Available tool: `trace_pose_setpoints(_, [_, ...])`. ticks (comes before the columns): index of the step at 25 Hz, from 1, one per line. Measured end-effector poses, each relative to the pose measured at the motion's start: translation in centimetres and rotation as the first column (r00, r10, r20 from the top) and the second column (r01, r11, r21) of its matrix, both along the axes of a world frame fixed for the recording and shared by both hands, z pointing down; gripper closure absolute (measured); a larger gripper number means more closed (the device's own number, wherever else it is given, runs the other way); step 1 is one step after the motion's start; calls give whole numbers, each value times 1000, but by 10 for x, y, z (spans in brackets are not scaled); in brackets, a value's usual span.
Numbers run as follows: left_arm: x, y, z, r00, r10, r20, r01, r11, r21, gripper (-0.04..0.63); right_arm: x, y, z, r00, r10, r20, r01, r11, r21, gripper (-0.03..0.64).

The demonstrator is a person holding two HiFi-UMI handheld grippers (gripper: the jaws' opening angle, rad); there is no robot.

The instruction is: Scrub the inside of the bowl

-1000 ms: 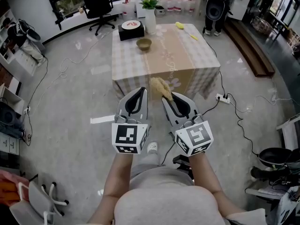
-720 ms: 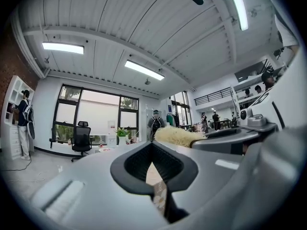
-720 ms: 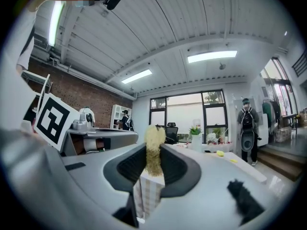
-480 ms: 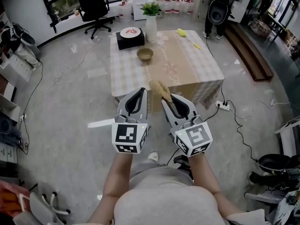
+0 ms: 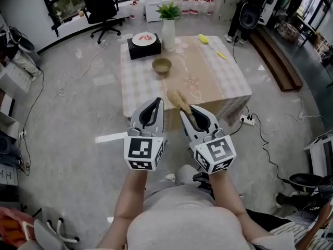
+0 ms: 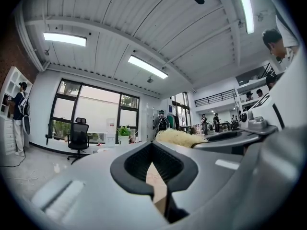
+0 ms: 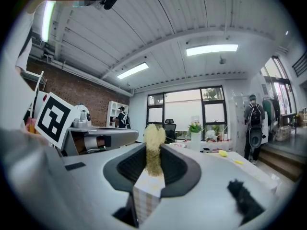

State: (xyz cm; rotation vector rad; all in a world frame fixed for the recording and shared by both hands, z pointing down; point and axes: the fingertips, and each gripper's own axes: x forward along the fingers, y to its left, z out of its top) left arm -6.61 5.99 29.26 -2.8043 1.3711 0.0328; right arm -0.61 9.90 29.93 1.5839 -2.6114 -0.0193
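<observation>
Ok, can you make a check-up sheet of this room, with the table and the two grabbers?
Surface: table with a checked cloth, ahead of both grippers.
Job's things: bowl on the table; scrubber away from it.
Clutter: plate on a black box, vase with a plant, yellow brush.
Grippers: left gripper shut, empty; right gripper shut on the scrubber.
Cables: cable and power strip on the floor.
Surroundings: office chair beyond the table.
</observation>
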Motion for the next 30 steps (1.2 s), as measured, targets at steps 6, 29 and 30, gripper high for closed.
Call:
trace_pose_setpoints(6, [-1,-23,11,1000,-20,-8,19,1000,-20,589,2,-23,12,1000,-17,-2,16,1000,-21,531])
trace_pose_setpoints(29, [29,-176,42,995,-84,61,88,994,-61,588,49,-186,36,998,-70,-4,69,994,-87,531])
trace_pose_setpoints(30, [30,-183,44,994,-88,65,93,994,-63,589,52,-195,37,997,-73,-3,72,993,-90,531])
